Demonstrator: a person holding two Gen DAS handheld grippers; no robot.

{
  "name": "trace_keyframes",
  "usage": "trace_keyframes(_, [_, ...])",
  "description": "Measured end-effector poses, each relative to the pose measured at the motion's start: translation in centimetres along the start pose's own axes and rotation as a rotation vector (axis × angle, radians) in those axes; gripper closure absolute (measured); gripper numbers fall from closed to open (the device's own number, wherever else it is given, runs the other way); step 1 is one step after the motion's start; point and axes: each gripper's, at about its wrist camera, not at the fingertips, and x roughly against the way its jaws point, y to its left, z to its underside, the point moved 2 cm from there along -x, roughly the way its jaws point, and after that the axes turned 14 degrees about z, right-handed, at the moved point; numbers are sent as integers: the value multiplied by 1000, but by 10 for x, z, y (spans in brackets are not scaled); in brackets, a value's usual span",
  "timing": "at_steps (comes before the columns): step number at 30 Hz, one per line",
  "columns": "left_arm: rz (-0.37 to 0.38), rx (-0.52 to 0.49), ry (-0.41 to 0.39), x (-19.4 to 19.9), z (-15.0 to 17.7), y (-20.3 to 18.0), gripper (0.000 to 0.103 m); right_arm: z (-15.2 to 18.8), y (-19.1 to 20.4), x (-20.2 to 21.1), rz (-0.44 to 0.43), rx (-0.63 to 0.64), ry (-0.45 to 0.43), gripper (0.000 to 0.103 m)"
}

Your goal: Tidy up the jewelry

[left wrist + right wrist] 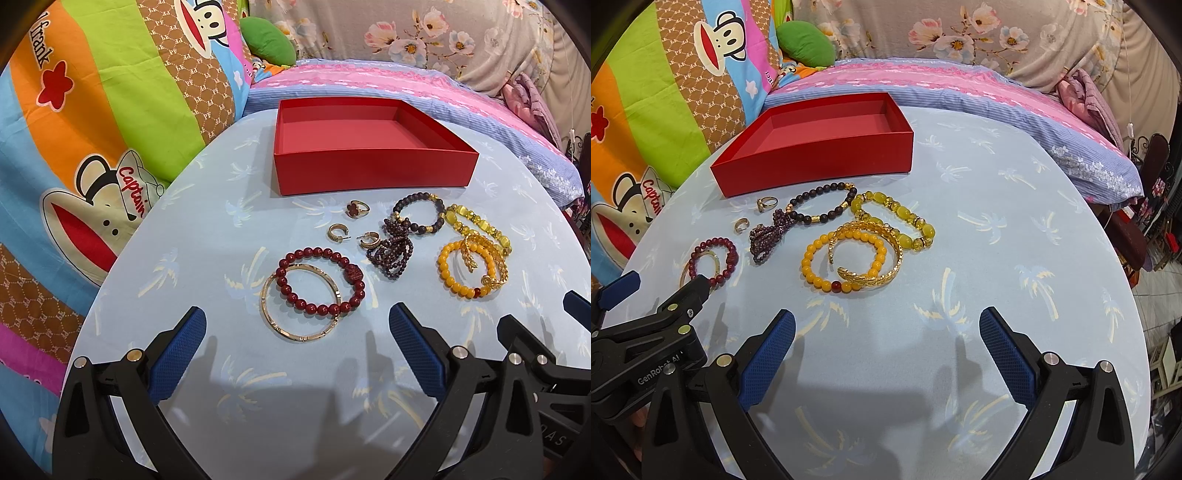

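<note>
Earrings: two (354, 236) in left view, one in right | red box (820, 155) empty | both grippers' fingers (177, 354) wide apart, holding nothing

Red box (373, 168); pale blue desk (184, 258) with palm-tree print; dark red beads (320, 282); yellow beads (467, 271); gold bangle (301, 336); blue claw pads (177, 354).

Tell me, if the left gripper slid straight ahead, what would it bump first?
Probably the gold bangle with the red bead bracelet lying over it. They sit right ahead of the open left gripper, though depth is hard to judge.
</note>
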Motion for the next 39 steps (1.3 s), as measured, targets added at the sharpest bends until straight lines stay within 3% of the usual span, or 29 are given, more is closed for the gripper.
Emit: trace_keyframes(39, [0, -1, -6, 2, -1, 1, 8, 0, 1, 3, 2, 0, -5, 7])
